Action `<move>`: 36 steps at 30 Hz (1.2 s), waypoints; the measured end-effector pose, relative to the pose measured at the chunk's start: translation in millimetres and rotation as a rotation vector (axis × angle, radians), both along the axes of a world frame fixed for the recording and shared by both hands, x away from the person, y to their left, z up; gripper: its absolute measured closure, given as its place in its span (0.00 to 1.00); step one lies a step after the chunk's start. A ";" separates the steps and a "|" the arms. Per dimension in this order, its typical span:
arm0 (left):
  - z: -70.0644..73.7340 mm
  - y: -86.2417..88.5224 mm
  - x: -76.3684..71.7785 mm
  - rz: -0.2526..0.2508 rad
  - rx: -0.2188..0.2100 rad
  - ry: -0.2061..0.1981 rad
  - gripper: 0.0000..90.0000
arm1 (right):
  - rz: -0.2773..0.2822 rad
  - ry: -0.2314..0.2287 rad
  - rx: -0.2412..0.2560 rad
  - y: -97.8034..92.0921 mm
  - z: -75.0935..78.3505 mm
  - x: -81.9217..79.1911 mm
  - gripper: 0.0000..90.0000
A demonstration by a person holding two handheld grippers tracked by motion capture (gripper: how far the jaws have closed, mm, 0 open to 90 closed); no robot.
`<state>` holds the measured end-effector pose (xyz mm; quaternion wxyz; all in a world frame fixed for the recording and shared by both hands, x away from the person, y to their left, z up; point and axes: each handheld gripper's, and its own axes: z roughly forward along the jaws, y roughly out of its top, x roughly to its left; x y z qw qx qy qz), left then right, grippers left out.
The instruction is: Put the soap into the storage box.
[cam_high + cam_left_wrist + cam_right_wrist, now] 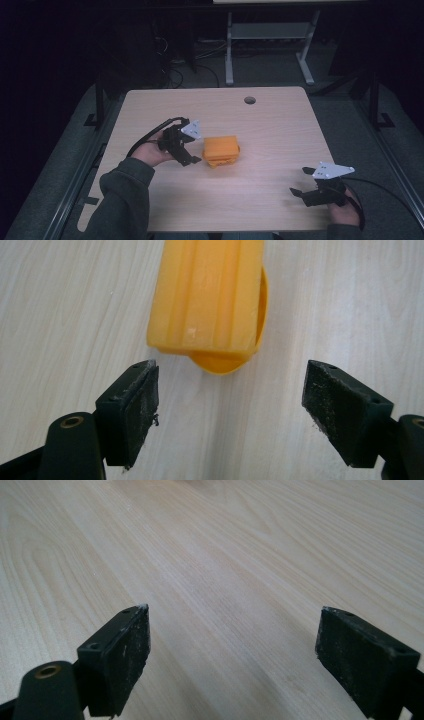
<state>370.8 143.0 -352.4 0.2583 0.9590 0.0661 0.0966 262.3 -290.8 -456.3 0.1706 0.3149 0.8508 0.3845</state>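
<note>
At the near right corner of the counter (280,130), the person's right hand (345,210) holds the right gripper (301,181) low over the wood, its jaws spread wide with nothing between them. In the right gripper view the two black pads (127,655) stand far apart over bare pale wood grain. A black cable (385,192) trails off from this gripper toward the right edge of the counter.

Farther in and to the left, a green sleeve (122,200) leads up to the left hand (152,152), which holds the left gripper (196,150) pointed to the right at an orange box (221,150). Its jaws are also parted and clamp nothing. In the left gripper view the pads (137,405) sit on either side of the near end of the box (210,295) — just short of it, not touching — and the gap between them is wider than the box.

The box lies flat near the middle of the counter, well apart from the right gripper. It has a ridged top and a rounded orange lip showing under its near end.

Beyond it, near the far edge, the counter has a round hole (249,100). Past the counter, the white legs of another table (270,45) stand on the dark floor.
</note>
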 end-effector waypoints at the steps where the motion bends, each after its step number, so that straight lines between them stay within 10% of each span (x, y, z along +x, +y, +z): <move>1: -0.5 1.1 -0.4 0.007 -0.005 0.002 0.25 | 0.001 -0.001 0.003 -0.3 0.1 -0.2 0.15; 36: -20.0 45.0 -38.3 0.076 -0.056 0.001 0.23 | -0.023 -0.007 -0.014 0.0 0.6 -2.3 0.15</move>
